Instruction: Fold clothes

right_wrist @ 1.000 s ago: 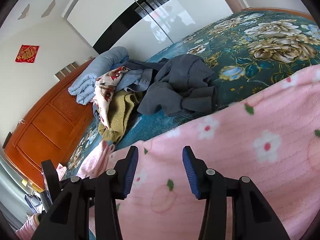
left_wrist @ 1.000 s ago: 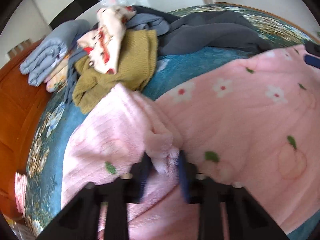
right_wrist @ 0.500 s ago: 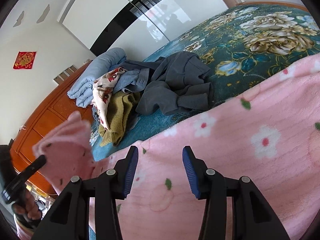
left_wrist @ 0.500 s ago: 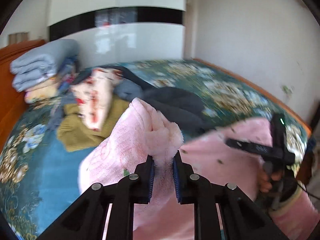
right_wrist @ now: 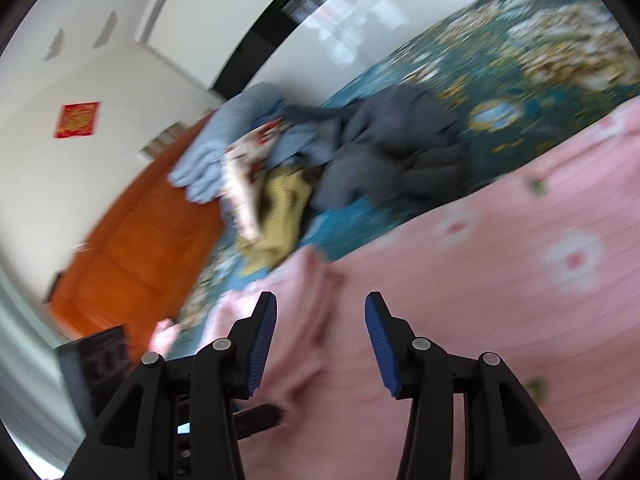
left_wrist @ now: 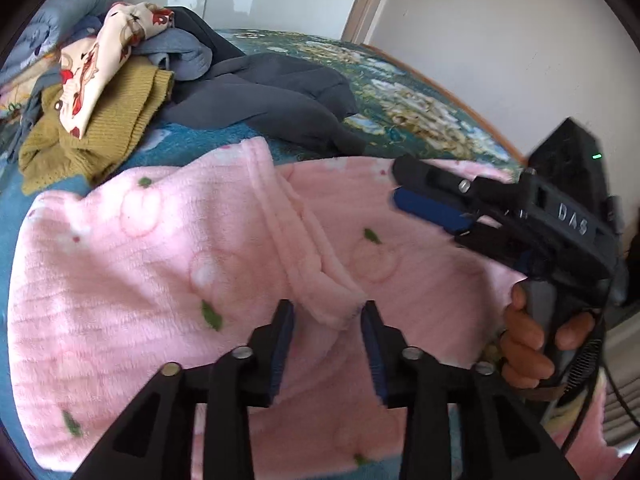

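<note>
On the bed (left_wrist: 400,92), the pink garment (left_wrist: 140,264) lies with one side folded over, the left gripper (left_wrist: 326,344) jaws opening around its cuff, the right gripper (right_wrist: 320,344) jaws parted and empty, and the heaped clothes (left_wrist: 120,92) beyond left unfolded

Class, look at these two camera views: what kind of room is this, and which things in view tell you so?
Most likely a home bedroom. A floral teal bedspread covers a bed, a wooden headboard stands at its end, and a loose pile of clothes lies beside a pink fleece garment.

The white letters "DAS" stand on the right gripper (left_wrist: 434,204) body, behind its jaws. The red wall paper (right_wrist: 77,119) is too blurred to read.
</note>
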### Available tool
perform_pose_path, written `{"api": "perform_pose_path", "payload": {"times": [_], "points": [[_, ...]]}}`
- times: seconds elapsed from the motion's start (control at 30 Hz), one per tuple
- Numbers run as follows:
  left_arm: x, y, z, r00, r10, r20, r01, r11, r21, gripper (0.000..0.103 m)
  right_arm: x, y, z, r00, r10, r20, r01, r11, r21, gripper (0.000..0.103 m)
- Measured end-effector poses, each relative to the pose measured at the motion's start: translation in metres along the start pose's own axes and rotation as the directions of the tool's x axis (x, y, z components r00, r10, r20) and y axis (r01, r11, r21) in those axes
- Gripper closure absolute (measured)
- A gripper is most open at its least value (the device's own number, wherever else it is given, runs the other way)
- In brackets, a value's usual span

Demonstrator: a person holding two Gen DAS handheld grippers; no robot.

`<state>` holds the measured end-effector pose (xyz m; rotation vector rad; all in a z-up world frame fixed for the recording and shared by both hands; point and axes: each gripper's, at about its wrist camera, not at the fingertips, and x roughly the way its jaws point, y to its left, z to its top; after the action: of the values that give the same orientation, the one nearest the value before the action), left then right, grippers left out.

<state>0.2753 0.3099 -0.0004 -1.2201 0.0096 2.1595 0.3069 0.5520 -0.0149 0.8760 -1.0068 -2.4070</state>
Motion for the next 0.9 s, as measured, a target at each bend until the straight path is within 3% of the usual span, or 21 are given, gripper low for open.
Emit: {"api": "perform_pose_path", "payload": {"times": [0.1,0.13,0.2,0.27,0.33,0.4,0.47,0.67,0.73,0.77,0.83,0.9], "points": [[-0.036,0.029,-0.007,0.996,0.036,0.08,-0.032,0.999,-0.041,0.044,0.024,0.007,-0.009,0.983,0.124,-0.138,-0.12,0.992,0.037,0.045],[-0.046,0.043,-0.01,0.991,0.085,0.106,-0.078,0.994,-0.07,0.043,0.03,0.007,-0.013,0.979,0.127,-0.162,-0.12,0.992,0.05,0.045],[-0.064,0.074,-0.017,0.97,0.199,0.143,-0.177,0.973,-0.149,0.042,0.042,0.005,-0.02,0.974,0.09,-0.206,-0.079,0.995,0.061,0.045],[-0.076,0.107,-0.028,0.941,0.309,0.137,-0.272,0.933,-0.237,0.042,0.054,0.002,-0.027,0.969,0.026,-0.244,-0.012,0.998,0.06,0.045],[-0.08,0.134,-0.043,0.929,0.353,0.114,-0.308,0.905,-0.294,0.042,0.059,0.002,-0.029,0.969,-0.005,-0.247,0.019,0.998,0.055,0.045],[-0.079,0.156,-0.062,0.933,0.348,0.087,-0.3,0.889,-0.346,0.041,0.063,0.005,-0.027,0.971,-0.006,-0.238,0.019,0.998,0.055,0.045],[-0.076,0.168,-0.077,0.949,0.306,0.081,-0.252,0.885,-0.391,0.041,0.07,0.008,-0.025,0.974,0.002,-0.225,0.012,0.998,0.064,0.045],[-0.079,0.179,-0.095,0.967,0.22,0.127,-0.146,0.892,-0.428,0.039,0.094,0.011,-0.017,0.984,0.058,-0.168,-0.026,0.983,0.184,0.045],[-0.079,0.183,-0.1,0.971,0.191,0.144,-0.111,0.892,-0.438,0.039,0.091,0.021,-0.013,0.99,0.035,-0.136,-0.011,0.985,0.17,0.059],[-0.08,0.183,-0.101,0.972,0.178,0.153,-0.094,0.892,-0.443,0.039,0.09,0.026,-0.011,0.992,0.023,-0.12,-0.003,0.986,0.164,0.08],[-0.082,0.188,-0.107,0.973,0.154,0.171,-0.062,0.891,-0.449,0.039,0.085,0.037,-0.007,0.996,-0.003,-0.086,0.015,0.99,0.14,0.084],[-0.083,0.192,-0.111,0.974,0.13,0.185,-0.033,0.891,-0.453,0.038,0.072,0.054,-0.006,0.998,-0.054,-0.042,0.055,0.998,0.034,0.088]]}}
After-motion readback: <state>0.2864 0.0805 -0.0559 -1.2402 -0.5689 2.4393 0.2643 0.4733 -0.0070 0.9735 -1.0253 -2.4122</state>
